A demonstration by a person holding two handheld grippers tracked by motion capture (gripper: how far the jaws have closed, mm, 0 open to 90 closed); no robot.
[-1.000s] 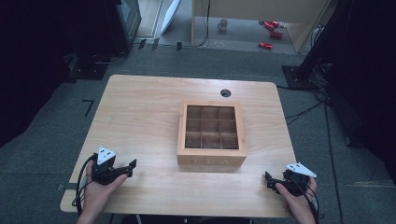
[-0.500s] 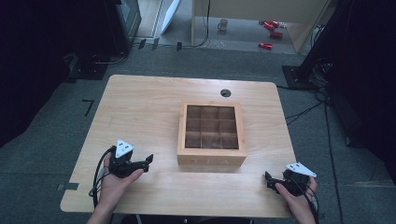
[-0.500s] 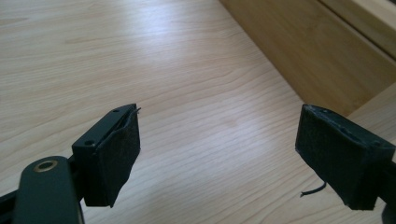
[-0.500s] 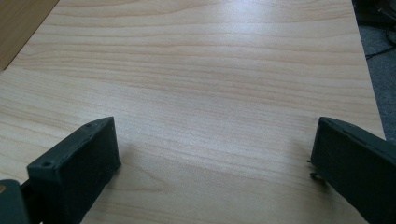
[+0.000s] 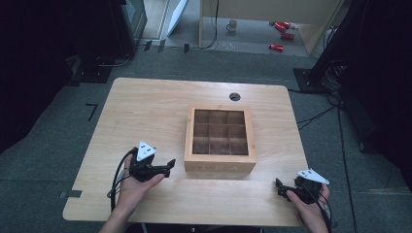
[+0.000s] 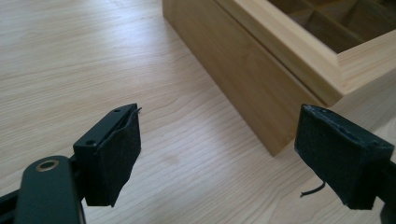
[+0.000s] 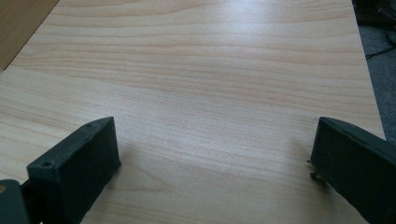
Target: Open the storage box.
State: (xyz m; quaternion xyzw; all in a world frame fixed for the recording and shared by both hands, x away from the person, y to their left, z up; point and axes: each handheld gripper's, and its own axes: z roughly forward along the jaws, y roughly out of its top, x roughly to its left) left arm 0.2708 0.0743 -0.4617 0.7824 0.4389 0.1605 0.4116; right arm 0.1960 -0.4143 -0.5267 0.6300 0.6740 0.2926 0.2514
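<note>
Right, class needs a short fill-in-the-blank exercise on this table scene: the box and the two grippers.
1. The wooden box is divided into ____ compartments.
2. The gripper nearer the box is the ____ gripper.
3. The jaws of the left gripper stand ____, holding nothing.
4. The right gripper sits near the table's ____ edge, by the person's side.

Missing words: nine; left; open; front

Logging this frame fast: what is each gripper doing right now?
Left gripper: open, holding nothing, jaws facing the wooden box.
Right gripper: open, holding nothing, above the table.
</note>
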